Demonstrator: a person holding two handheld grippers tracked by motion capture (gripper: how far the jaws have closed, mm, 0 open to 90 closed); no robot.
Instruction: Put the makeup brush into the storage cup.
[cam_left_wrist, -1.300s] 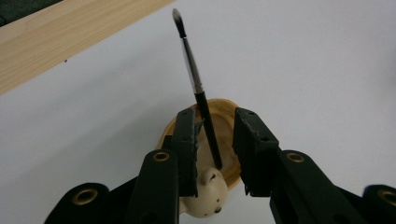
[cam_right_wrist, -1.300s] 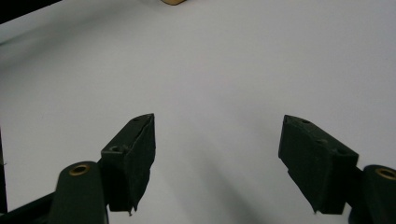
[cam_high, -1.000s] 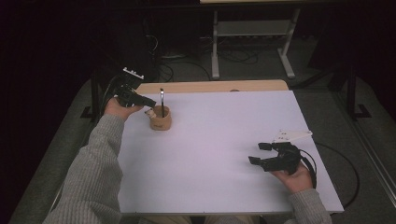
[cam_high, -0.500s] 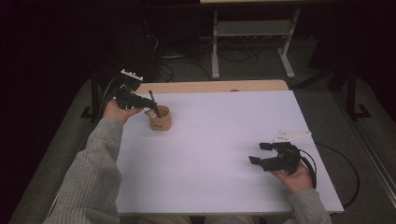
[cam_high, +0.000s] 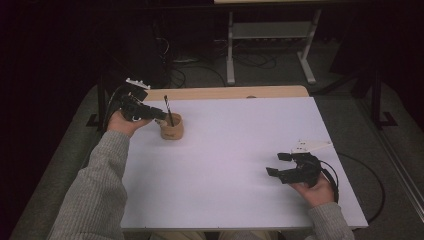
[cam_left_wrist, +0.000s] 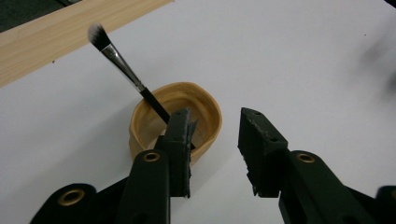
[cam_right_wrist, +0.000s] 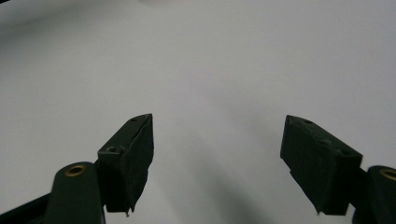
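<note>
The small tan cup (cam_high: 172, 131) stands at the far left of the white table (cam_high: 235, 165), and a thin brush (cam_high: 168, 111) leans in it, handle down and bristles up, tilted toward the far edge. The left gripper (cam_high: 159, 116) hovers just beside the cup's left rim, its jaws spread and holding nothing; in the left gripper view the left-hand jaw sits right in front of the cup (cam_left_wrist: 173, 116) and overlaps the lower part of the brush (cam_left_wrist: 125, 70) handle, though I cannot tell whether it touches. The right gripper (cam_high: 278, 165) rests well apart at the near right, jaws wide and empty, over bare tabletop.

The main risk, as I judge it, is the cup itself. It looks light and nothing holds it down, so a jaw that nudges the rim while closing could slide or tip it (and the brush would go over with it). The brush is thin and leaning, so if the jaws close off-centre the handle could roll out of the gap or pivot around the rim instead of being pinched. A grip taken low, near the rim, could also catch the cup wall together with the handle and lift both. With the right gripper so far away, it cannot steady the cup if any of this happens.
</note>
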